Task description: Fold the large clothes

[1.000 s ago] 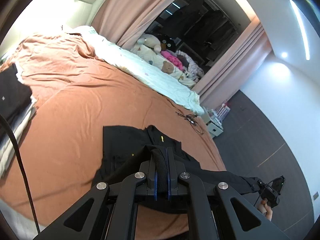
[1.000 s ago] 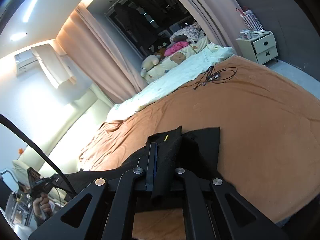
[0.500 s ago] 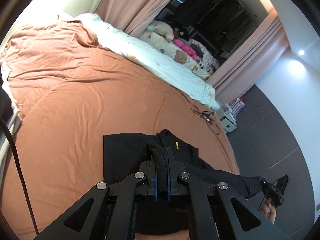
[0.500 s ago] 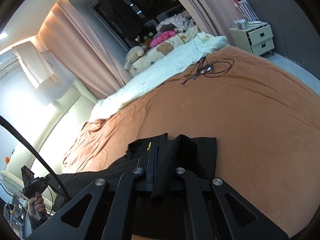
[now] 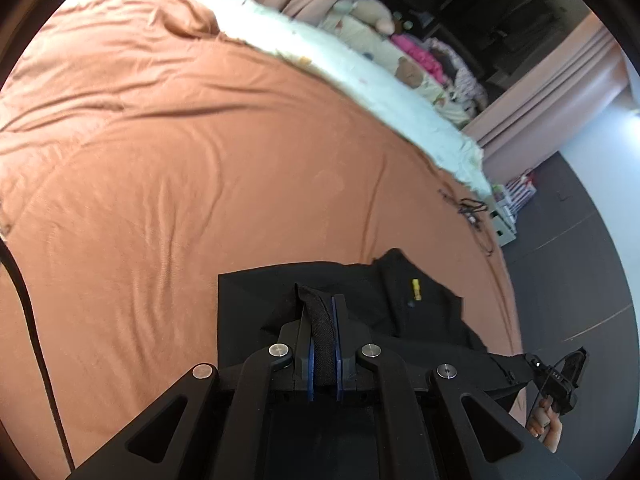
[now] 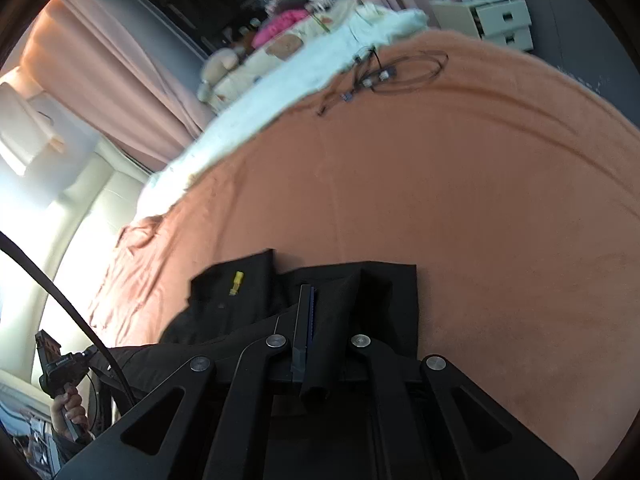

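A large black garment [image 5: 372,300] with a small yellow tag [image 5: 416,289] lies at the near edge of the orange bed cover [image 5: 168,160]. My left gripper [image 5: 322,312] is shut on a pinched fold of its black cloth. My right gripper [image 6: 316,308] is shut on another fold of the same garment [image 6: 240,300], whose yellow tag [image 6: 236,282] lies to its left. The cloth stretches between the two grippers. The right gripper also shows at the far right of the left wrist view [image 5: 560,376], and the left one at the lower left of the right wrist view [image 6: 60,368].
A white quilt [image 5: 360,68] and soft toys [image 5: 412,72] run along the bed's far side. Tangled black cables [image 6: 384,74] lie on the cover near them. A pale bedside drawer unit [image 6: 492,20] stands on the dark floor past the bed. Pink curtains [image 6: 108,68] hang behind.
Both grippers have tilted down and moved toward the bed, holding the garment. The garment lies flatter on the cover. The stack of folded clothes at the left has left the view.
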Demonstrator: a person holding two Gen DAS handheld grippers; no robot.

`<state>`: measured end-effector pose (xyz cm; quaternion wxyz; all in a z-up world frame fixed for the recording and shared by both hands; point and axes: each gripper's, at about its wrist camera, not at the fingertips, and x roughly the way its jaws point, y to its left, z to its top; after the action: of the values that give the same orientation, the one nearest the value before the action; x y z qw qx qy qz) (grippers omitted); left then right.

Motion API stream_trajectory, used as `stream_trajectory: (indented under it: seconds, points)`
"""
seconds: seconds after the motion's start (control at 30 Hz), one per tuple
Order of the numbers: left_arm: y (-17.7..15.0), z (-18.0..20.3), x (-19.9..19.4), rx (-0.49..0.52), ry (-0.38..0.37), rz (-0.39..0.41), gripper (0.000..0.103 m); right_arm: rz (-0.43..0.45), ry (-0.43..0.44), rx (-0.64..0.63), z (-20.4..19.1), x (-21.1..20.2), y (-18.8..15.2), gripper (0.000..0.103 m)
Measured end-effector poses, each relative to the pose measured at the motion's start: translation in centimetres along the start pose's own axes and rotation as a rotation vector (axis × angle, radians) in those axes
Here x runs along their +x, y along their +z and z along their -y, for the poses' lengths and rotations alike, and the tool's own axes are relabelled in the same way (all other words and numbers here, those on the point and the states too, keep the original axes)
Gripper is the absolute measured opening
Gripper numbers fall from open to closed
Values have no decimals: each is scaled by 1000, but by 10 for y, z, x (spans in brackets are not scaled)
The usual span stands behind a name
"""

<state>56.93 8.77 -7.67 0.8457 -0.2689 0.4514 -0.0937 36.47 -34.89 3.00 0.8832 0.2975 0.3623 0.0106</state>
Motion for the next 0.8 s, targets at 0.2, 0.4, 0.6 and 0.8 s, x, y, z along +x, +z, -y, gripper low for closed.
stream_trajectory:
  seconds: [0.2,0.4,0.6,0.8]
  points:
    - [13,-6,51,18,92,-56,21,-57,-84,13,-1,38,21,24]
    - [17,1,44,87,123,26,75,27,-54,6,-9,16,33,102]
    - [10,-7,45,139,175,-3,75,11,-147,-92,-14,1,28,102]
    - [-3,-16,77,228,235,-114,68,-68,-253,-181,-28,20,21,98]
